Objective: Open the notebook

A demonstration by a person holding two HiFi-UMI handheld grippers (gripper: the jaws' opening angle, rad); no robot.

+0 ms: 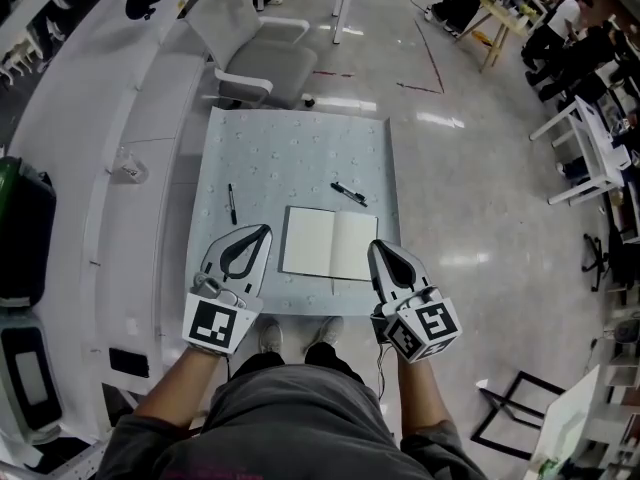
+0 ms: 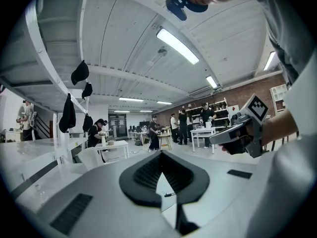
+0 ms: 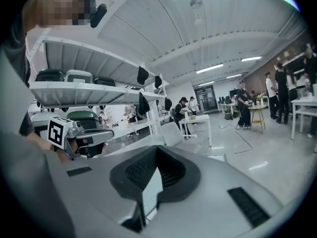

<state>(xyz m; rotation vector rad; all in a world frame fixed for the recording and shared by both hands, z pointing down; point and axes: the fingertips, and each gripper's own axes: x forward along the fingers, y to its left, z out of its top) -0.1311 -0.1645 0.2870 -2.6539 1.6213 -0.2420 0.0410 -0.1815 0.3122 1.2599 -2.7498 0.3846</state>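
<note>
Pages face up: the thin, white-paged notebook (image 1: 329, 243) lies open and flat on the pale blue-grey covered table (image 1: 290, 138), close to its near edge and between the two tools. The person stands at that edge and holds both tools just above the tabletop, pointing away from the body.

The white plastic left gripper (image 1: 262, 230) is just beside the notebook's left page. Its jaws are pressed together, with nothing between the dark ribbed pads. The matching right gripper (image 1: 375, 246) sits by the right page, also closed tip to tip and empty.

A slim black pen (image 1: 232, 204) lies left of the notebook, and a thicker black pen (image 1: 349, 194) lies just beyond its far right corner. A white swivel chair (image 1: 250, 48) stands past the table's far end.
</note>
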